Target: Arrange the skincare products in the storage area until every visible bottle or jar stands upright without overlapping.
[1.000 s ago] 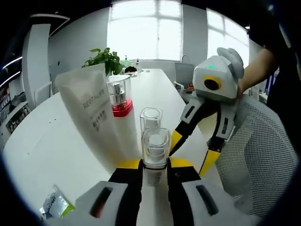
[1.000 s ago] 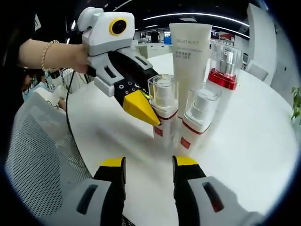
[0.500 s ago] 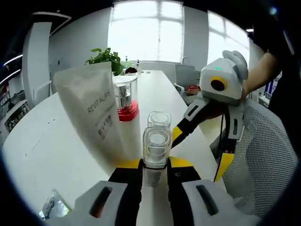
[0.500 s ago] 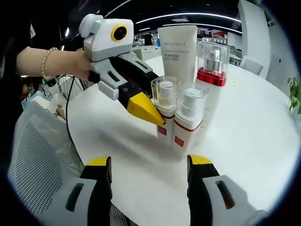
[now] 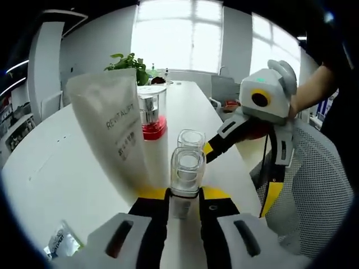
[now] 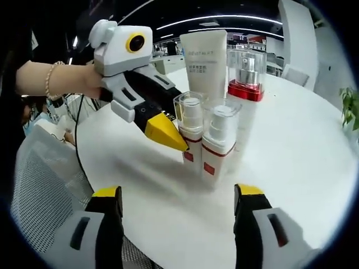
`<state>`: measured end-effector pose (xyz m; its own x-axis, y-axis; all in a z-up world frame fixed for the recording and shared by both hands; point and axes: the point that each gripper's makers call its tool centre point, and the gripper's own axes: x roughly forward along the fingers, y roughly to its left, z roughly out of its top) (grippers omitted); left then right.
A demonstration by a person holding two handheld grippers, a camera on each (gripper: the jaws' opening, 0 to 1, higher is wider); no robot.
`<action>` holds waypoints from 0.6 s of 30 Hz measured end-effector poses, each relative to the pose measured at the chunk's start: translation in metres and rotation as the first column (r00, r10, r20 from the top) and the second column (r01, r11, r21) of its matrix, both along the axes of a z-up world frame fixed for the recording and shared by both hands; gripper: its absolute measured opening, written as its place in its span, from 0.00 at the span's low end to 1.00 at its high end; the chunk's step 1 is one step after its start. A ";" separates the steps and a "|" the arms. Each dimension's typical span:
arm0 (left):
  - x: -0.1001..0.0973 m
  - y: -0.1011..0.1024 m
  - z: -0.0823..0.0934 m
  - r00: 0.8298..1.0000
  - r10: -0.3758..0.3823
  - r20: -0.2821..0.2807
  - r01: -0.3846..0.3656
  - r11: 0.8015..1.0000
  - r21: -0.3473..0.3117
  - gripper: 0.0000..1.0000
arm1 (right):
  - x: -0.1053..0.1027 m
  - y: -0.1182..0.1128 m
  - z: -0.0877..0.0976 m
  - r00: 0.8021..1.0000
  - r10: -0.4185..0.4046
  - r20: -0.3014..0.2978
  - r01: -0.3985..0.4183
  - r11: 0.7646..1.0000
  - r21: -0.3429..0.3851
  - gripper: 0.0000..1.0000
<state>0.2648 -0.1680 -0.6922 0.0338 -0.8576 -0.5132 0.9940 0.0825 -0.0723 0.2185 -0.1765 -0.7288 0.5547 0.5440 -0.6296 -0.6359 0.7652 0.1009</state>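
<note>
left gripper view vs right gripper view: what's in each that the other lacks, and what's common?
Left gripper view: a sachet on the table, bright windows, the open right gripper. Right gripper view: the left gripper from outside, a bracelet, red labels low on two bottles. Both: tube, red-banded pump bottle, the small bottle the left gripper is shut on, its twin.
</note>
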 end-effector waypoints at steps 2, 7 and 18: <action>-0.001 0.002 0.000 1.000 0.005 -0.005 -0.005 1.000 -0.002 0.21 | 0.000 0.000 0.001 1.000 -0.003 0.000 0.003 1.000 0.000 0.84; -0.004 0.007 0.002 1.000 0.015 -0.008 -0.015 1.000 0.004 0.25 | 0.001 0.001 0.004 1.000 -0.006 0.005 0.006 1.000 0.002 0.86; -0.008 0.031 0.004 0.998 0.068 -0.014 -0.068 0.997 0.020 0.39 | 0.001 0.006 0.016 1.000 -0.009 0.026 0.008 1.000 0.007 0.94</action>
<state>0.2571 -0.1373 -0.6882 0.0840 -0.8434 -0.5307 0.9848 0.1514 -0.0848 0.2199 -0.1706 -0.7131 0.5755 0.5434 -0.6111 -0.6317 0.7700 0.0898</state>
